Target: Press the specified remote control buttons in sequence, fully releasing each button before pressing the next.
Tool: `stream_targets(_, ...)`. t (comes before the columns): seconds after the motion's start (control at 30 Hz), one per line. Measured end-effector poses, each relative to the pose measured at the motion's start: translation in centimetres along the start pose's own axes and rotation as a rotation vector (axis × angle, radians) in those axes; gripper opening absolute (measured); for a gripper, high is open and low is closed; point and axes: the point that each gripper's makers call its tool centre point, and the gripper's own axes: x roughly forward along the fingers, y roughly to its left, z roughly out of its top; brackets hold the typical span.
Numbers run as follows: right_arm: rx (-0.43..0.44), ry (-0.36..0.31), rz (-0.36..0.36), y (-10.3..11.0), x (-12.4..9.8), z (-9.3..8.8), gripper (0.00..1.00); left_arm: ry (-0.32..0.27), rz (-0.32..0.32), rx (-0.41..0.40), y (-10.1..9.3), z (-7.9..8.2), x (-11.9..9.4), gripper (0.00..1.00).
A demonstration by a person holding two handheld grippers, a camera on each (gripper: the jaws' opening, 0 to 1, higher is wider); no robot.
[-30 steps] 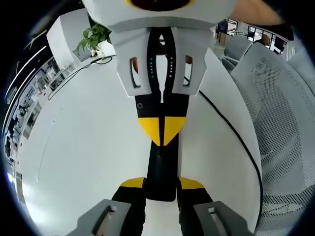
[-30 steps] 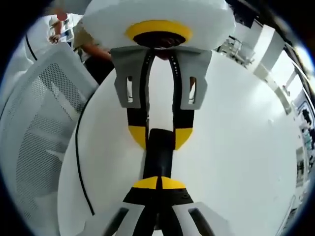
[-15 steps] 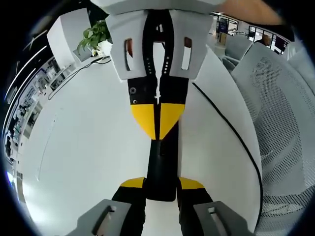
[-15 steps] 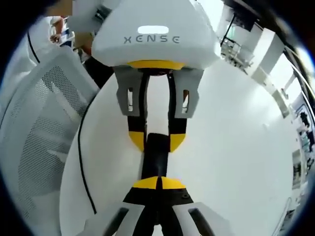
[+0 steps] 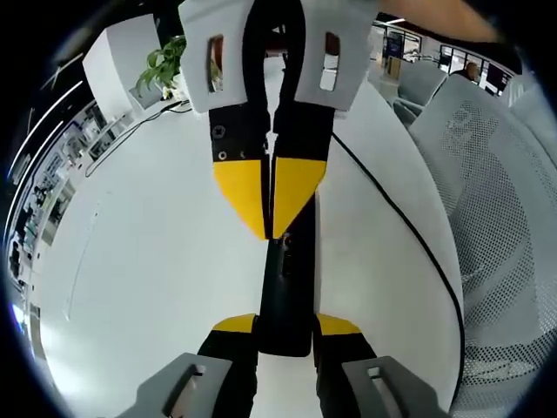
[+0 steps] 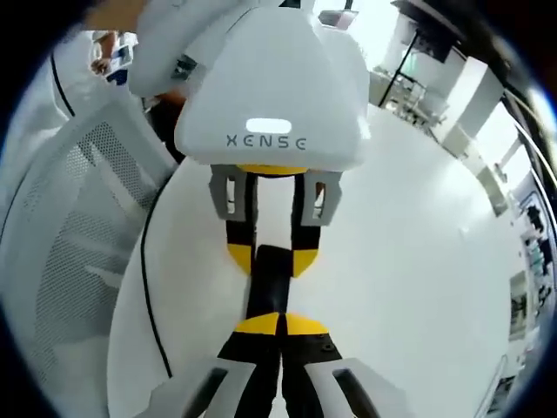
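White table [image 5: 130, 261] unchanged. Black remote [image 5: 287, 296] lies on it, one end clamped in left gripper [image 5: 285, 326]. Right gripper [image 5: 270, 205], jaws pinched together with nothing between, has slid its tips along the remote toward left gripper over the last second. Probably lining up a button press.

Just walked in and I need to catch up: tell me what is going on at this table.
A person is working a black remote control with two handheld grippers over a white table. The left gripper is shut on the remote's near end, its yellow-tipped jaws on either side. The right gripper comes in from the opposite end with its yellow tips closed together, their point on the remote's top face. Which button it is meeting cannot be read. A black cable runs along the table beside a mesh chair.
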Motion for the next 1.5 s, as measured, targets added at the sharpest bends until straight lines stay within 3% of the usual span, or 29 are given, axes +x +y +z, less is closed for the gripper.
stream_targets(0.53, -0.014, -0.016, -0.022, -0.7, -0.8, 1.0, 0.0, -0.001, 0.0, -0.002, 0.0, 0.0, 0.0, 0.23)
stream_targets(1.5, -0.009, -0.01, 0.037, 0.3, 2.2, 0.2, 0.0, -0.017, -0.004, -0.002, 0.0, 0.0, -0.1, 0.23)
